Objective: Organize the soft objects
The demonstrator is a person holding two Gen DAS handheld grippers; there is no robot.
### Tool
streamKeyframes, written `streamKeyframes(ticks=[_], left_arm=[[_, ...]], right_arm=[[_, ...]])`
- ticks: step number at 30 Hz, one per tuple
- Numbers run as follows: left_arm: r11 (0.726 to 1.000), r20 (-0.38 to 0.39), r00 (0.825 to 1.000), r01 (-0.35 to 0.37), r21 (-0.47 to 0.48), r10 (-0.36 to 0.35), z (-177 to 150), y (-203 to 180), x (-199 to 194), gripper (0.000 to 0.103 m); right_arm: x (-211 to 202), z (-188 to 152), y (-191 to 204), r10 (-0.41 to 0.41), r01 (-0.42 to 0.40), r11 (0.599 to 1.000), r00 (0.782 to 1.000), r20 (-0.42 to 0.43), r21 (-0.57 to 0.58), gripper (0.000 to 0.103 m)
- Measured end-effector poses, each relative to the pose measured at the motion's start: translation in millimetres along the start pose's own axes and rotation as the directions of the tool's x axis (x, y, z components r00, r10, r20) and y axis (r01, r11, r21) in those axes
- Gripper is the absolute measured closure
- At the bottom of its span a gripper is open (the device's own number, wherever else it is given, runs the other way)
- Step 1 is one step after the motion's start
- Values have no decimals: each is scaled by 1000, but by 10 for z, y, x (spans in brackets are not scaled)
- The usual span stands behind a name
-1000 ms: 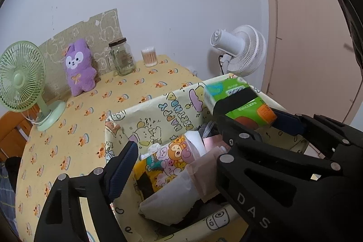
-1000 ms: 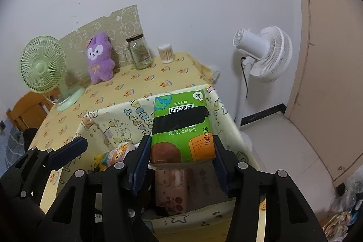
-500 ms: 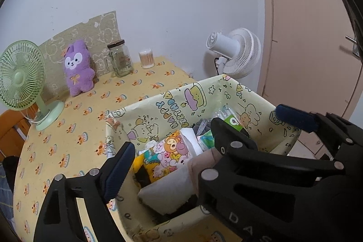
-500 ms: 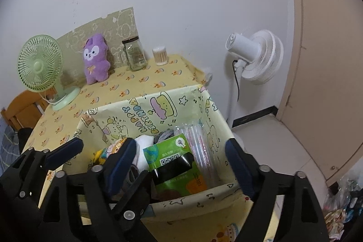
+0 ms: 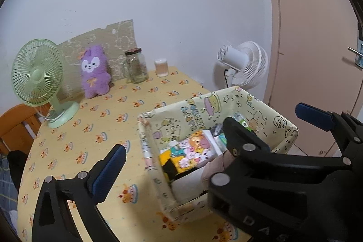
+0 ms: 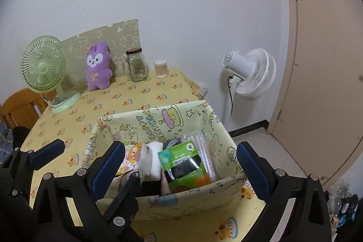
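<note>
The green tissue pack (image 6: 183,166) lies inside your fabric storage box (image 6: 204,193), tilted against the right-hand inner wall with a black band across its printed face. Beside it, to the left, sit a white folded cloth (image 6: 149,161) and a cartoon-printed packet (image 6: 130,157); a clear striped plastic sleeve (image 6: 205,154) stands between the pack and the box wall.

Your right gripper (image 6: 179,165) hangs over the box's near edge, its jaws opening wide, with the pack below the gap and neither blue pad touching it. Your left gripper (image 6: 48,154) shows at the lower left of the right wrist view, over the tablecloth beside the box; its jaws are opening too, and nothing sits between them.

The box is soft-sided, pale yellow with cartoon drawings, and its rim sags a little. It rests near the front of a table (image 6: 140,92) covered in a yellow cloth dotted with small cake prints.

At the back of the table stand a green desk fan (image 6: 46,74), a fuzzy purple plush toy (image 6: 98,67), a glass jar (image 6: 136,66) with a dark lid, and a small cotton swab holder (image 6: 161,69). A white pedestal fan (image 6: 251,74) stands on the floor past the table.

From the left wrist view, the right gripper's black frame covers most of the green pack; the cartoon packet (image 5: 192,149) shows clearly there.
</note>
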State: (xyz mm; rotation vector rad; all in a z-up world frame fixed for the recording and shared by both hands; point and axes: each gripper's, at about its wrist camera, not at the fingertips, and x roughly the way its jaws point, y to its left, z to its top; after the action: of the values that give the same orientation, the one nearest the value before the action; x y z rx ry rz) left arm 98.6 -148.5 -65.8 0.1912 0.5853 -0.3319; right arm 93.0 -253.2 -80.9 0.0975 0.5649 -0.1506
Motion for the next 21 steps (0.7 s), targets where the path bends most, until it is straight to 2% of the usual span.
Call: streamKeyframes(ticks=[6, 21], left_arm=[[1000, 14, 1000, -18, -23, 18, -34, 162, -109, 0], [983, 43, 990, -131, -131, 138, -120, 707, -407, 0]], right_arm=[[-104, -1, 125, 2, -2, 1000, 1000, 14, -11, 3], [-377, 37, 519, 40, -35, 998, 996, 80, -56, 3]])
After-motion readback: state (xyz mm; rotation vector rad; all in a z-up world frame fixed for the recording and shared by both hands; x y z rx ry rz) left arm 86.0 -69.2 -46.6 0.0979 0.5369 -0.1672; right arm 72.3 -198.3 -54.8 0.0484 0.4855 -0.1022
